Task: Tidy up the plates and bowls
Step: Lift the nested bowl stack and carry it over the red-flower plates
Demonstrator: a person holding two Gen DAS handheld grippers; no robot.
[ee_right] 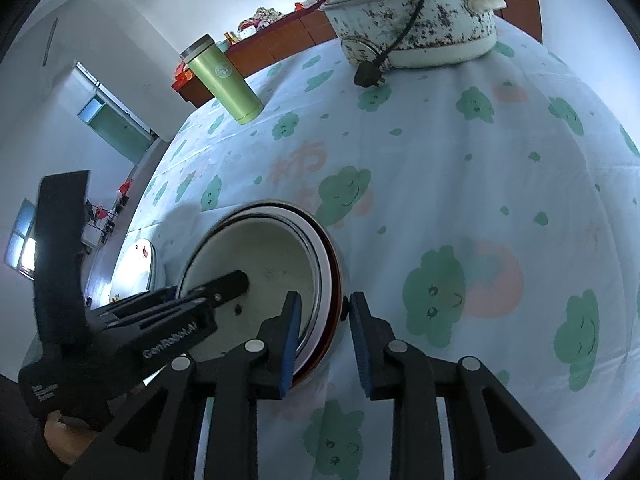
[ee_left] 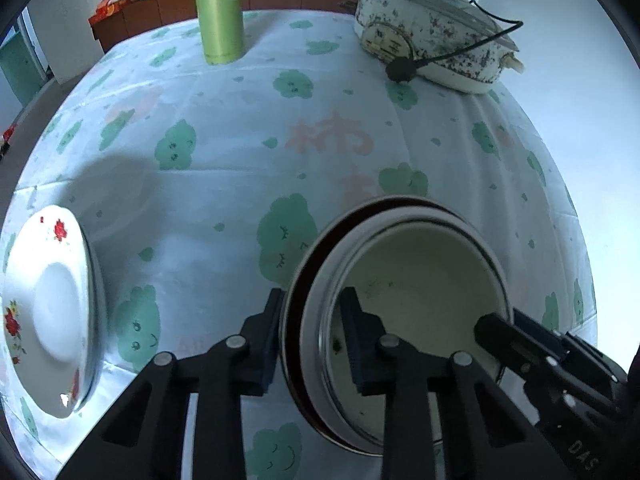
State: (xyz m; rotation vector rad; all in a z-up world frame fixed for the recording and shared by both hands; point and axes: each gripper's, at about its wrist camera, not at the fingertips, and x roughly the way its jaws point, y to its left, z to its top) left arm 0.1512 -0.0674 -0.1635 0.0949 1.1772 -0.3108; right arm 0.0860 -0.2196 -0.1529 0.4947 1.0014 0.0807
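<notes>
Nested bowls [ee_left: 400, 312] sit nearest both cameras, low on the table's cloth [ee_left: 240, 128]: three rims can be counted, a cream bowl innermost, a white one around it and a dark red-brown one outermost. Two grippers grip this stack from opposite sides. Left gripper [ee_left: 312, 336] straddles the near-left rim, one pad outside the dark bowl and one inside the cream bowl, jaws narrowed onto the rims. Right gripper [ee_right: 325, 336] does the same at the other side, its blue-edged pad inside and the other pad at the outer wall; whether that outer pad quite touches is hard to tell. One flowered white plate [ee_left: 48, 308] lies apart to the left near the table edge. Farther back stand one green flask [ee_left: 219, 12] and one speckled electric pot [ee_left: 432, 36] with its black plug [ee_left: 398, 70] resting on the cloth. Only the right wrist view shows a fingertip [ee_right: 64, 432] of the person under the left tool, plus a window and doorway; the left view gives the plate's red flowers plainly.
</notes>
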